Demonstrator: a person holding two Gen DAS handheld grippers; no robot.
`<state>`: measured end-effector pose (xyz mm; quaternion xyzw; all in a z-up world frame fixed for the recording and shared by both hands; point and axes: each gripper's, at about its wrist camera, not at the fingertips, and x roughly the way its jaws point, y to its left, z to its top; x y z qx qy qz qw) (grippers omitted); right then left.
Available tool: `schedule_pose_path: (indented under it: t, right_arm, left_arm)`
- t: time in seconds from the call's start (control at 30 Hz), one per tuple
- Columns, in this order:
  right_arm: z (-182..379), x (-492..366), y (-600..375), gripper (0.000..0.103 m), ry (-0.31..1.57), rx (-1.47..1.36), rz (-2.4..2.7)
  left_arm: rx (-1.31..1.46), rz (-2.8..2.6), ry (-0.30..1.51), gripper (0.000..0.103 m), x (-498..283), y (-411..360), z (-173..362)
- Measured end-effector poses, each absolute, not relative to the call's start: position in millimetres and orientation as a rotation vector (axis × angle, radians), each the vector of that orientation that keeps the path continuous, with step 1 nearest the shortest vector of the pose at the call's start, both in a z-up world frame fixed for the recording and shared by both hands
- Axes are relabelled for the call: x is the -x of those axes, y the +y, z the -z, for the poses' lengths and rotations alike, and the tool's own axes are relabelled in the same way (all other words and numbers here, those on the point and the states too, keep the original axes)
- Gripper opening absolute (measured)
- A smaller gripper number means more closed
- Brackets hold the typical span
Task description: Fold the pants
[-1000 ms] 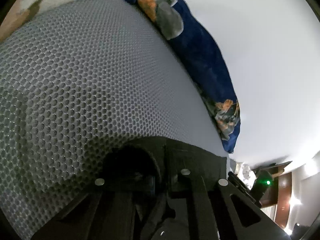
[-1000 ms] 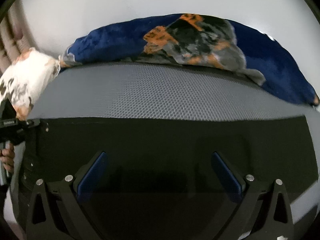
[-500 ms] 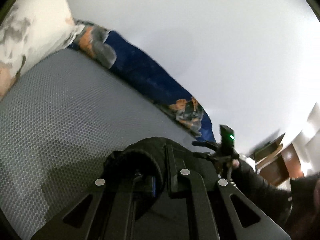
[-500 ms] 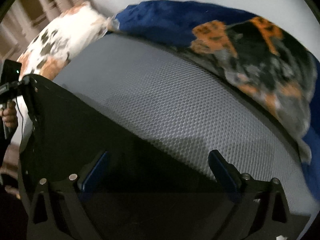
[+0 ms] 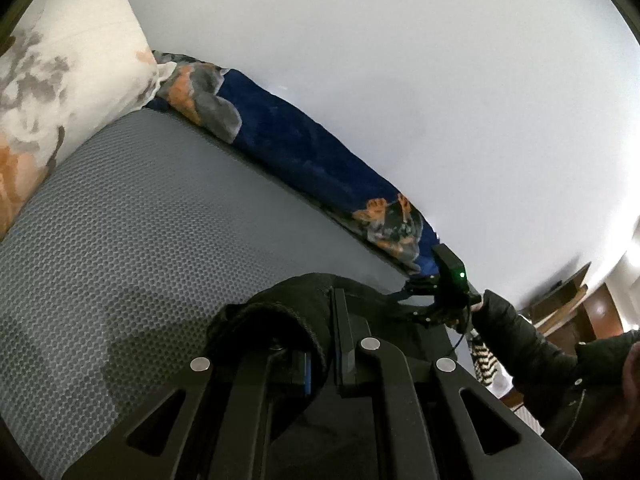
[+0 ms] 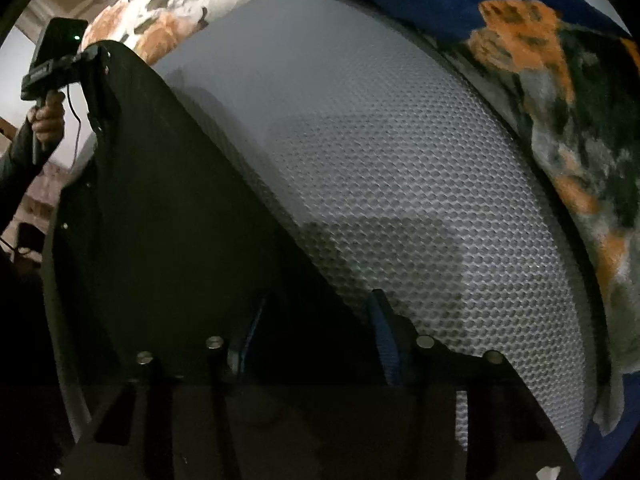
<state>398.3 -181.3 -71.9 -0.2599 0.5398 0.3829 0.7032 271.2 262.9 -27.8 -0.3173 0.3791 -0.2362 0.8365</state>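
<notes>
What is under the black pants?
The pants lie on the grey mesh mattress, which shows beside them. One end is lifted, pinched in the left gripper. What the pants cover cannot be seen.

dim, soft light is cast throughout; the black pants (image 6: 168, 240) are lost in shadow, glare is seen at the right edge, and strong fisheye bending is shown.
</notes>
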Motion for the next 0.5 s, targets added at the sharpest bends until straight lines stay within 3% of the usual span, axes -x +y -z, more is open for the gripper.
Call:
schedule_pose_path:
  t: [0.13,0.3,0.5]
  right_arm:
    - [69.9,-395.5,-197.4,0.042,1.203,0.570,-0.848]
    - [65.3,-388.2,-211.4,0.014,1.189,0.603,-0.777]
    - [47.0,-343.6,-212.6,0.007,1.042,0.616,-0.584]
  left_arm:
    - [0.662,0.483,0.809,0.007,-269.4,262.0,27.1]
    - [0.646,0.467,0.825,0.007,-271.0,260.5,30.9]
    - [0.613,0.419,0.858,0.007,-277.6,258.2,39.7]
